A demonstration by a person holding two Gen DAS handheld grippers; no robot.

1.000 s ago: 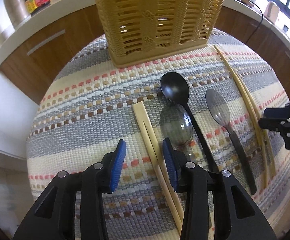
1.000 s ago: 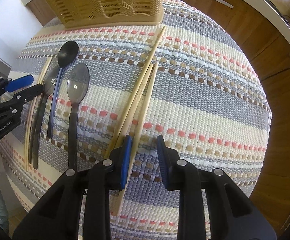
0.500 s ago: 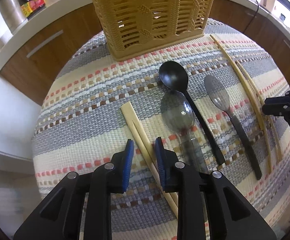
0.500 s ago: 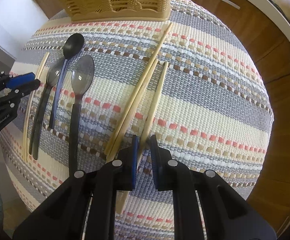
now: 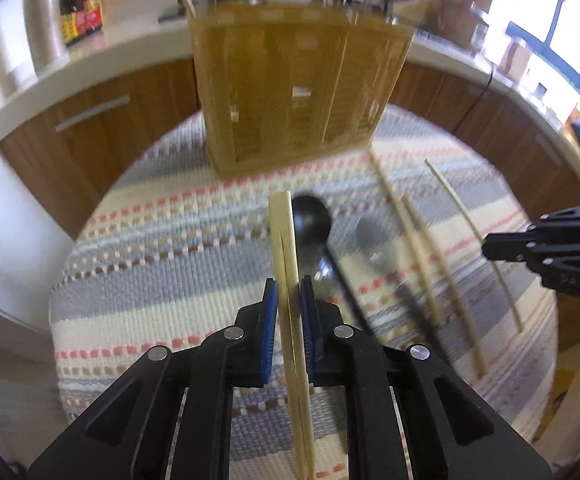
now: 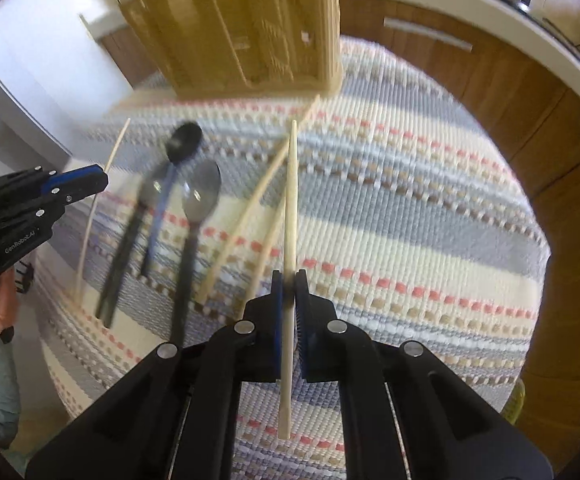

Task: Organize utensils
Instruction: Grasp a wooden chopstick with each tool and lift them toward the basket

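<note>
Both grippers pinched pale wooden chopsticks.
Left gripper [image 5: 289, 292] jaws closing on a chopstick pair [image 5: 286, 240]; right gripper [image 6: 289, 280] jaws clamped a single chopstick [image 6: 291, 200]; frames blurred.

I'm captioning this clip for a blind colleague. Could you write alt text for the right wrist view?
The right tongs grip one chopstick, lifted off a striped mat. Three spoons and more chopsticks lie on the mat to the left, with a woven basket behind. The left tongs show at the left edge.
</note>
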